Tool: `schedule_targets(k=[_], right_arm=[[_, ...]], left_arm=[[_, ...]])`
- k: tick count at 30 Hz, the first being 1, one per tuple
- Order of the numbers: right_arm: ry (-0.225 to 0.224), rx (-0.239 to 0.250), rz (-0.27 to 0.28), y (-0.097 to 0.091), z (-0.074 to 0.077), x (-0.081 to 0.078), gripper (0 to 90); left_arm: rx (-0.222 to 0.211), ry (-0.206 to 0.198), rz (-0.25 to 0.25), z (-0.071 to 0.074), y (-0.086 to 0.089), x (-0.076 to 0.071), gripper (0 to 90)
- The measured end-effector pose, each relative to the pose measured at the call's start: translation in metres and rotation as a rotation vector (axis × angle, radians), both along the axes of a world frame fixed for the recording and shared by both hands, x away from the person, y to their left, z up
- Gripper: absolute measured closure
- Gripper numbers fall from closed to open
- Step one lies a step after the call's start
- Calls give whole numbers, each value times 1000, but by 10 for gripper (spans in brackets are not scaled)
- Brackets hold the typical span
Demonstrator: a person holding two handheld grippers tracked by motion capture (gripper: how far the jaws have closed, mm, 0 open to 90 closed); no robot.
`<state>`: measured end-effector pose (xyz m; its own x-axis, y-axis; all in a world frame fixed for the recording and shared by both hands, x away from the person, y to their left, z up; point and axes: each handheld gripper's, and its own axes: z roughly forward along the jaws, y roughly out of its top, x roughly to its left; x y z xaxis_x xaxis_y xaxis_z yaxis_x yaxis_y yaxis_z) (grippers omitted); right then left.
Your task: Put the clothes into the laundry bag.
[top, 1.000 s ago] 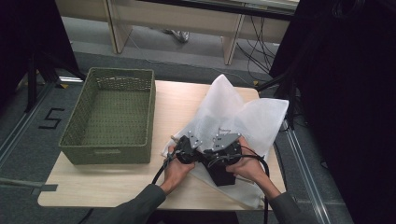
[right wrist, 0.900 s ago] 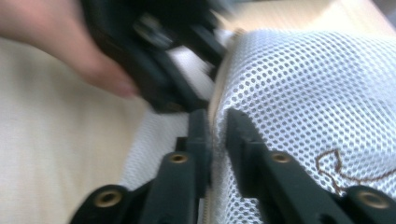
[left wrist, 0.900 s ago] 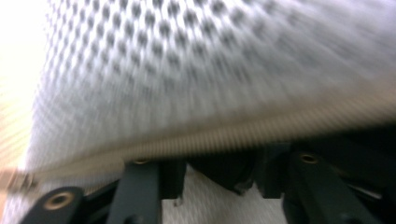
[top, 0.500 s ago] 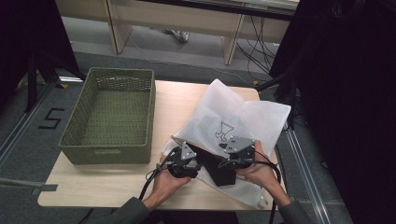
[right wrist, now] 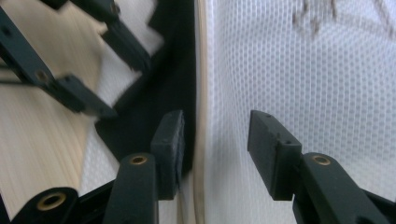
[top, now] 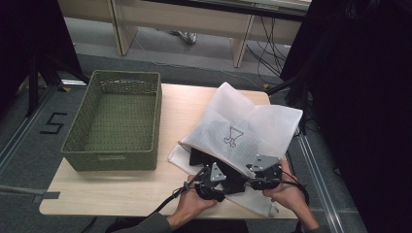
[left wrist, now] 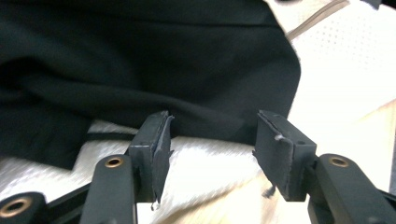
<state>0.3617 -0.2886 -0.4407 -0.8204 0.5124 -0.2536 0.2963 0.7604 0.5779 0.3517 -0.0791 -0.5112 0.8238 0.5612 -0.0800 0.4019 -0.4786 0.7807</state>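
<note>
Desk (top: 184, 104) bare down the mid strip betw. basket (top: 114, 121) and white mesh bag (top: 248, 128); tongs could pass there. Front-left edge also free. Basket walls block the left. Bag w/ black cloth (top: 228, 177) covers right half. Basket interior open from above.

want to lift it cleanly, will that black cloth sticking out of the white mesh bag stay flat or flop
The black cloth lies in soft folds, so it will probably droop and bunch. It looks thin, likely light. Partly inside the white mesh bag, it may drag the bag along.
</note>
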Motion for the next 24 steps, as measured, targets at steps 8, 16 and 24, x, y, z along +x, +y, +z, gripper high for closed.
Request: schedule_targets(k=[8,16,24], right_arm=[[12,-33,7,-11,3,10,866],[15,-8,46,-14,10,10,870],[22,-3,21,-18,5,14,870]], left_arm=[[34,-104,27,-3,-30,27,717],[69,-167,131,1,-54,57,839],[98,-181,140,-2,-54,66,820]])
